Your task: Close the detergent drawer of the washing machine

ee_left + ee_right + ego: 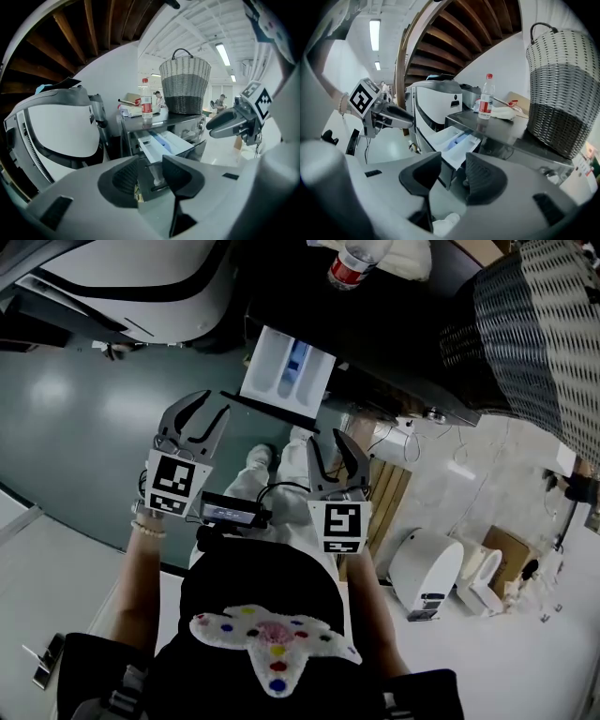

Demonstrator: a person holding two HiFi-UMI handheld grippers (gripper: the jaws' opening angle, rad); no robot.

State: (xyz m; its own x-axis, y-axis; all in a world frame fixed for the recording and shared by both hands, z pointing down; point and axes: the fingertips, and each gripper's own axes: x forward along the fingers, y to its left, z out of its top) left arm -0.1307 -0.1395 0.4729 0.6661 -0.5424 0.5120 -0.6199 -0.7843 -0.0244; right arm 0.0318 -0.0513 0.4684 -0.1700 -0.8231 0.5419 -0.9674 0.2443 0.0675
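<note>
The white detergent drawer (286, 371), with a blue insert, stands pulled out of the dark washing machine (394, 343). My left gripper (199, 418) hovers below the drawer's left corner, open and empty. Lower and to the right, my right gripper (328, 451) is also open with nothing between its fingers. In the left gripper view the drawer (164, 143) lies ahead, beyond the jaws of the left gripper (152, 173), with the right gripper (229, 124) off to the right. The right gripper view shows the drawer (454, 140) just past the right gripper (452, 176), and the left gripper (386, 117) at left.
A water bottle (354, 263) and a large wicker basket (544, 324) stand on the machine's top. A white machine with a curved door (141, 287) sits to the left. A small white appliance (427, 568) and cardboard boxes (506, 554) rest on the floor at right.
</note>
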